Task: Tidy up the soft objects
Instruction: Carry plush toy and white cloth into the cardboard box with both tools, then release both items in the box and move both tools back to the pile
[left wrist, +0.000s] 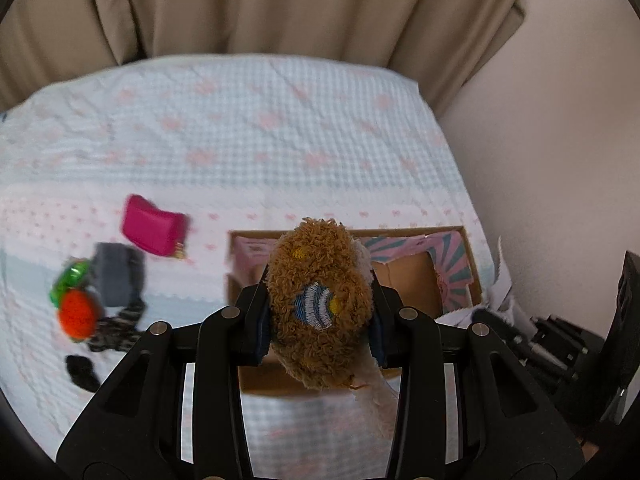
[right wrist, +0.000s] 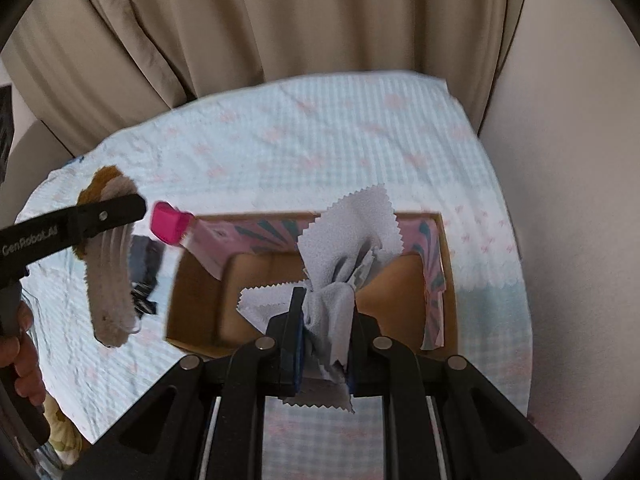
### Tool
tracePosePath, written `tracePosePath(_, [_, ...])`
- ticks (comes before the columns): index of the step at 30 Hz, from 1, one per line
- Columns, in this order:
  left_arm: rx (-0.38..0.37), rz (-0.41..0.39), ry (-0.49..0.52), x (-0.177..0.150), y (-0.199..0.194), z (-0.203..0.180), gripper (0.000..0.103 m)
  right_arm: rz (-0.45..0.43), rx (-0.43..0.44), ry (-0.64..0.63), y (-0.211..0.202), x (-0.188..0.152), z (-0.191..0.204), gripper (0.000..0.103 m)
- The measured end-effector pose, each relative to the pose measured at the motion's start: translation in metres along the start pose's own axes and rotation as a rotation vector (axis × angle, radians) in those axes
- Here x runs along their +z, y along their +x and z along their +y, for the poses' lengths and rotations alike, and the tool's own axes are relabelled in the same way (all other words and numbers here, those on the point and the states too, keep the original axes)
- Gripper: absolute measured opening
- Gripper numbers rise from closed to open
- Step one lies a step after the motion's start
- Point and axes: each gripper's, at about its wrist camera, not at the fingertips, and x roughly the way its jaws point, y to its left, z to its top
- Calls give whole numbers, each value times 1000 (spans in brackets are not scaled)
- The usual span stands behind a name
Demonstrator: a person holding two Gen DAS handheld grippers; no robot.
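My left gripper (left wrist: 320, 300) is shut on a fuzzy brown slipper (left wrist: 316, 280) with a blue and white embroidered patch, held above the near left part of an open cardboard box (left wrist: 456, 236). In the right wrist view the slipper (right wrist: 112, 280) hangs with its white sole showing, left of the box (right wrist: 192, 304). My right gripper (right wrist: 324, 312) is shut on a light grey cloth (right wrist: 352, 232) with zigzag edges, held over the box's middle. The box has pink and teal flaps and a bare brown floor.
On the checked bedspread (left wrist: 280, 140) left of the box lie a pink pouch (left wrist: 154, 230), a grey fabric item (left wrist: 116, 276), an orange and green knitted toy (left wrist: 76, 308) and dark patterned socks (left wrist: 116, 328). Beige curtains (left wrist: 260, 4) hang behind. Black equipment (left wrist: 560, 344) stands at the right.
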Motion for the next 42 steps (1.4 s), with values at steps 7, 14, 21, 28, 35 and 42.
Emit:
tracePosePath(7, [49,118,33,2,83,-24,34,107,8,-12,59,-3,-25,14])
tracePosePath(14, [102,221,38,-8,142,-27,35,178,27,-40,100,-10,-35,14])
tracePosePath(21, [156,180,83,-5,147,-32,70,209,50,-59,114,-13,-36,37])
tracePosePath(28, [179,162,112,7,133,-25,103,211,107,-63,110,-20,-32,103])
tracePosePath(35, [152,161,96,5,118,-18,103,183,108,-56,99,-18,-27,103])
tracePosePath(42, [129,109,99,8,81,-21,103,135,66,-61,72,-9,-23,103])
